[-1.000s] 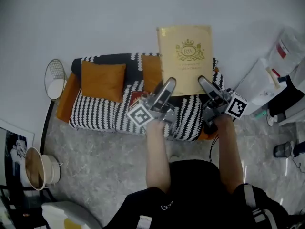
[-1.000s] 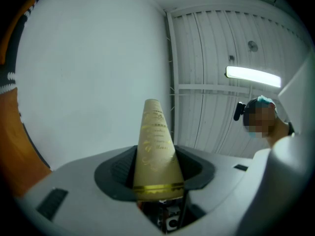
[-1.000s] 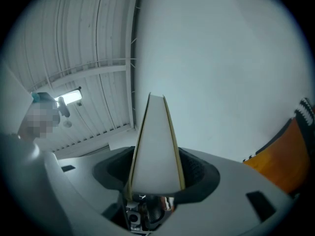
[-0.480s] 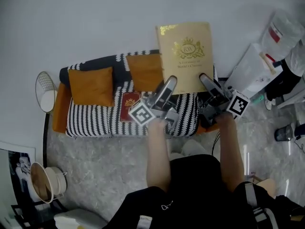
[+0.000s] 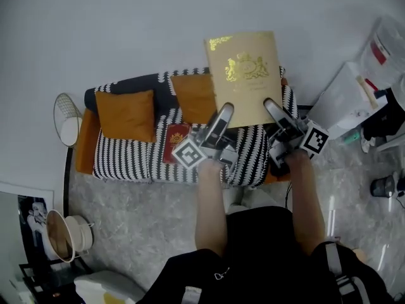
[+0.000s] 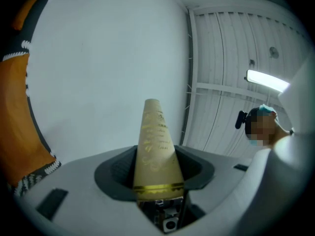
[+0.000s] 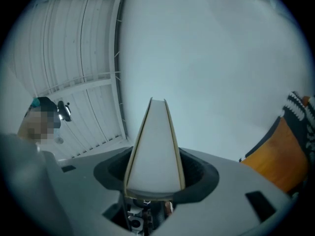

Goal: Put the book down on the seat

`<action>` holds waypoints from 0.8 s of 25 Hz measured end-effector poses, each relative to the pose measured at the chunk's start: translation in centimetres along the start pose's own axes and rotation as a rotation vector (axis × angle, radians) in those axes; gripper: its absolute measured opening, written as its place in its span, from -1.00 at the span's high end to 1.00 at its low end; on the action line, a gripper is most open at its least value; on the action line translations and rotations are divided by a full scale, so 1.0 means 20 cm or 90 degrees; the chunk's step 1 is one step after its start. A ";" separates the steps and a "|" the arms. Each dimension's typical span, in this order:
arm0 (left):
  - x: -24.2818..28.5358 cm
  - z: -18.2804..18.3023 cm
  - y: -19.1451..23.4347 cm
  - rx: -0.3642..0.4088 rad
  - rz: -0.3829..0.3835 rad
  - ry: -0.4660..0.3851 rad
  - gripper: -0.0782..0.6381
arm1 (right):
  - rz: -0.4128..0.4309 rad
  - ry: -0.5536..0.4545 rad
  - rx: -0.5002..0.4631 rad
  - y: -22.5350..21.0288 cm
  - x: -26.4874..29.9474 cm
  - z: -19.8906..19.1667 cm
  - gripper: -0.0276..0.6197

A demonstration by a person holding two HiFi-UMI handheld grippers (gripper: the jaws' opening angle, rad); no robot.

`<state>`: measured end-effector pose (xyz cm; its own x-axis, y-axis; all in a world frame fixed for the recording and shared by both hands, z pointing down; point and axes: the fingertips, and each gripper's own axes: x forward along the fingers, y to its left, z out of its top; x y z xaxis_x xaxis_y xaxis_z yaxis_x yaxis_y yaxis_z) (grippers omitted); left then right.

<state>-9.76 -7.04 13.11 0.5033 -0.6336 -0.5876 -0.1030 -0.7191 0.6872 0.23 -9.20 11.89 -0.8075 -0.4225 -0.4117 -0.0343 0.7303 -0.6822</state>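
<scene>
A large gold book (image 5: 245, 75) with a crest on its cover is held up in the air above the striped sofa seat (image 5: 142, 160). My left gripper (image 5: 223, 114) is shut on its lower left edge, where the gold spine (image 6: 153, 151) stands between the jaws. My right gripper (image 5: 271, 108) is shut on its lower right edge, with the white page block (image 7: 153, 151) filling the jaws. The book tilts a little to the left and covers part of the sofa back.
Two orange cushions (image 5: 125, 114) (image 5: 193, 97) lean on the sofa back. A small red book (image 5: 175, 141) lies on the seat. A wire basket (image 5: 65, 119) stands at the sofa's left end, a bin (image 5: 63, 236) on the floor, and white furniture (image 5: 354, 97) at the right.
The book has tilted slightly to the left while both grippers keep their hold. The head view has shifted a little, so the sofa sits differently in the frame.
</scene>
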 end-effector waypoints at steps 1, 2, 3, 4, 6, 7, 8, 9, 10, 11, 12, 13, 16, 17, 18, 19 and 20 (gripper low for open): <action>0.03 0.01 0.01 0.005 0.000 -0.003 0.19 | 0.007 0.001 -0.001 -0.01 0.02 0.03 0.15; 0.07 0.02 0.02 0.009 -0.002 -0.006 0.19 | 0.013 0.000 -0.001 -0.02 0.04 0.07 0.15; 0.10 0.04 0.03 0.012 -0.003 -0.008 0.19 | 0.019 -0.001 -0.001 -0.04 0.05 0.10 0.15; 0.13 0.05 0.04 0.016 -0.005 -0.009 0.19 | 0.026 -0.002 -0.002 -0.05 0.07 0.13 0.15; 0.19 0.06 0.06 0.025 -0.007 -0.009 0.19 | 0.037 -0.002 -0.002 -0.07 0.10 0.18 0.16; 0.21 0.06 0.07 0.028 -0.009 -0.008 0.18 | 0.039 0.000 -0.003 -0.08 0.10 0.20 0.16; 0.23 0.06 0.07 0.031 -0.011 -0.008 0.19 | 0.039 0.003 -0.005 -0.09 0.10 0.22 0.16; 0.26 0.07 0.08 0.032 -0.014 -0.009 0.19 | 0.039 0.006 -0.007 -0.10 0.11 0.24 0.16; 0.28 0.07 0.08 0.031 -0.018 -0.011 0.19 | 0.039 0.008 -0.011 -0.10 0.12 0.26 0.16; 0.29 0.09 0.09 0.029 -0.021 -0.014 0.19 | 0.039 0.009 -0.015 -0.10 0.14 0.28 0.16; 0.31 0.11 0.10 0.028 -0.024 -0.018 0.19 | 0.040 0.010 -0.018 -0.11 0.17 0.29 0.16; 0.31 0.13 0.10 0.030 -0.025 -0.021 0.19 | 0.042 0.011 -0.022 -0.11 0.19 0.30 0.16; 0.33 0.13 0.13 0.041 -0.022 -0.030 0.19 | 0.051 0.017 -0.019 -0.14 0.20 0.32 0.16; 0.33 0.13 0.14 0.039 -0.013 -0.034 0.19 | 0.052 0.020 -0.010 -0.16 0.20 0.32 0.16; 0.32 0.13 0.15 0.039 -0.005 -0.040 0.19 | 0.053 0.024 -0.002 -0.17 0.20 0.31 0.16; 0.31 0.14 0.15 0.042 0.001 -0.046 0.19 | 0.058 0.026 0.005 -0.18 0.21 0.30 0.16; 0.30 0.14 0.15 0.048 0.004 -0.052 0.19 | 0.066 0.028 0.009 -0.18 0.22 0.30 0.16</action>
<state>-9.48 -13.86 10.45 0.4306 -0.6573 -0.6185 -0.1724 -0.7326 0.6585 0.29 -16.90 8.95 -0.8317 -0.3205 -0.4534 0.0592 0.7606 -0.6465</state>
